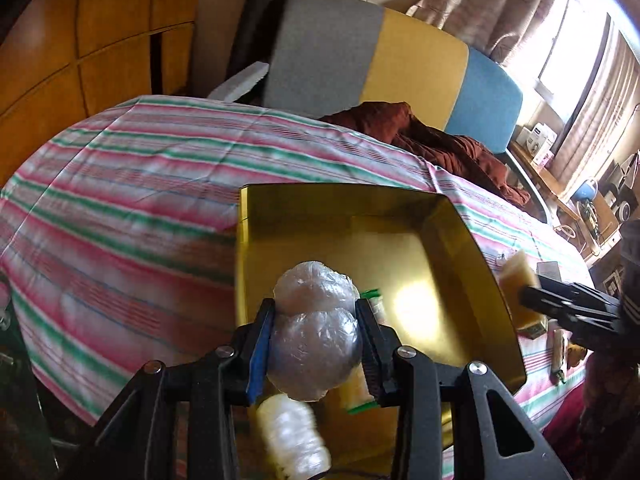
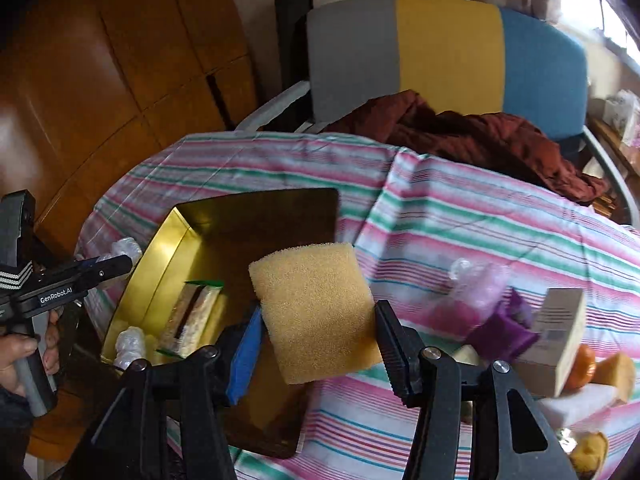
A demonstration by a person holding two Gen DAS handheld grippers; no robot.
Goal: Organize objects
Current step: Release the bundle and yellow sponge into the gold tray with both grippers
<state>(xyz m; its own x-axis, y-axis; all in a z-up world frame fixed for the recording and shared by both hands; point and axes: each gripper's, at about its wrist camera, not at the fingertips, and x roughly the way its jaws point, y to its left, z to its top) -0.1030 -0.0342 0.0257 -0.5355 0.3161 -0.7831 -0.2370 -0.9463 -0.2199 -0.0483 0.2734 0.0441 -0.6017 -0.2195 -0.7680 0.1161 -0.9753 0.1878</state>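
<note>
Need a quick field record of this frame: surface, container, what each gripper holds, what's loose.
surface: table under a striped cloth
container: gold tin, open, on the cloth
in tin: a green-edged packet and a white plastic bundle
left gripper: shut on a clear plastic bag, over the tin
right gripper: shut on a yellow sponge, beside the tin
loose on cloth: purple item, beige box, orange fruit
behind: chair with a dark red cloth
</note>
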